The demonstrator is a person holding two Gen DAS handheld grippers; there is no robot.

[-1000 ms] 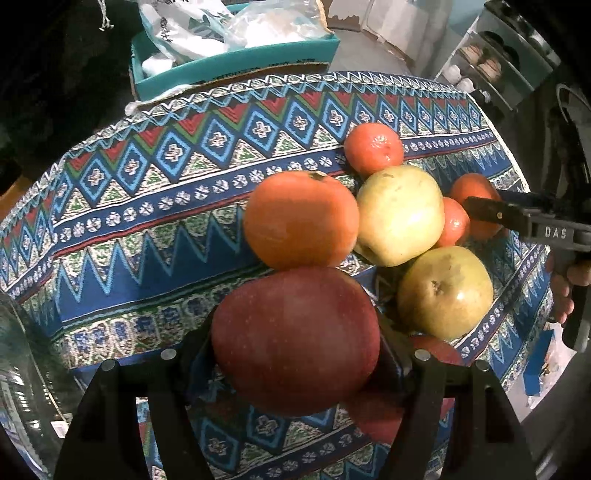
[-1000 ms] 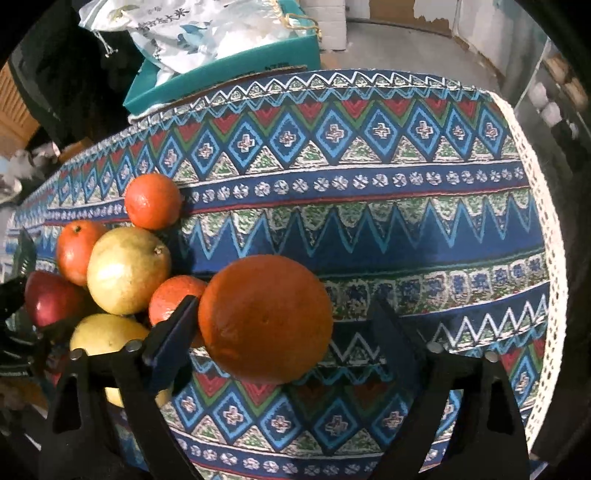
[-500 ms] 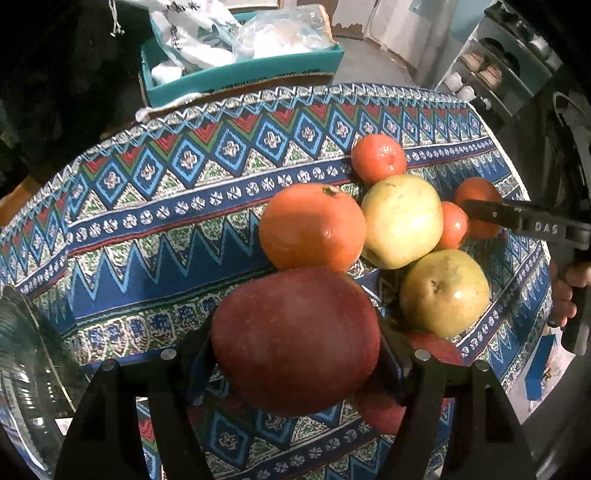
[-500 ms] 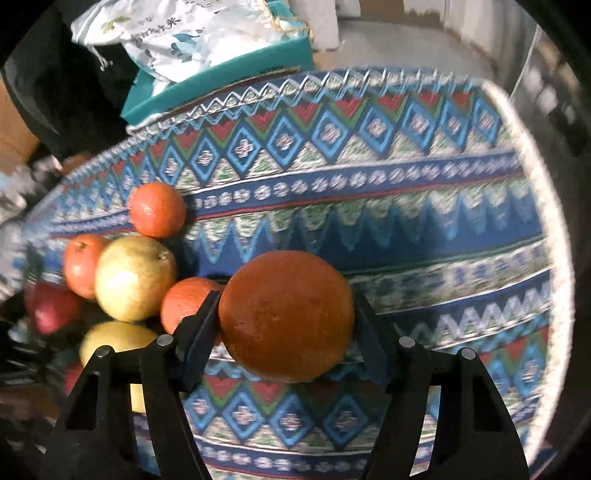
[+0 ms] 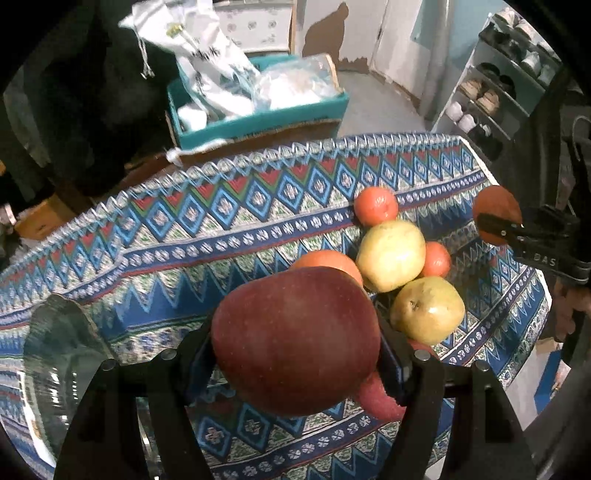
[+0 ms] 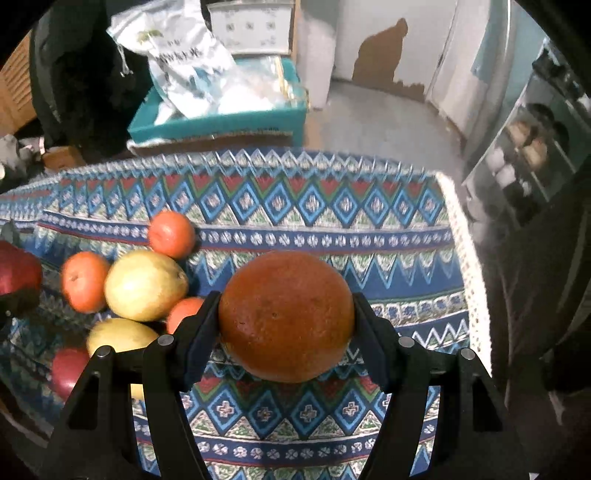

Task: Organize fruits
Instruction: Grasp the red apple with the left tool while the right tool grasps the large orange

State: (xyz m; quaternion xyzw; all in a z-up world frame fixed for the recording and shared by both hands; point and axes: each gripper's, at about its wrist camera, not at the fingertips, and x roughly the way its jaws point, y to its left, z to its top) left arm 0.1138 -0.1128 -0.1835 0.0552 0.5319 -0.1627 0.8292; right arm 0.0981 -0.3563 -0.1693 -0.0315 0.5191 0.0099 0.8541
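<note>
Light: dim indoor light, brightest on the far wall (image 6: 373, 33)
Shadows: soft and dark beside the fruit on the tablecloth (image 5: 207, 236)
Glare: faint sheen on the red apple (image 5: 295, 343)
Blur: right side of the right wrist view smeared; shoe rack (image 6: 524, 147) unsharp
Edges: strong fisheye bending, black corners

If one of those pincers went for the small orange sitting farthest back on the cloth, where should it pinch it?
Take the small orange across its widest middle, coming down from above. It is round, so any pair of opposite sides serves, but the yellow pear sits close on its near side. A tool finger on the left and one on the right, over the bare cloth, would probably avoid nudging it.
</note>
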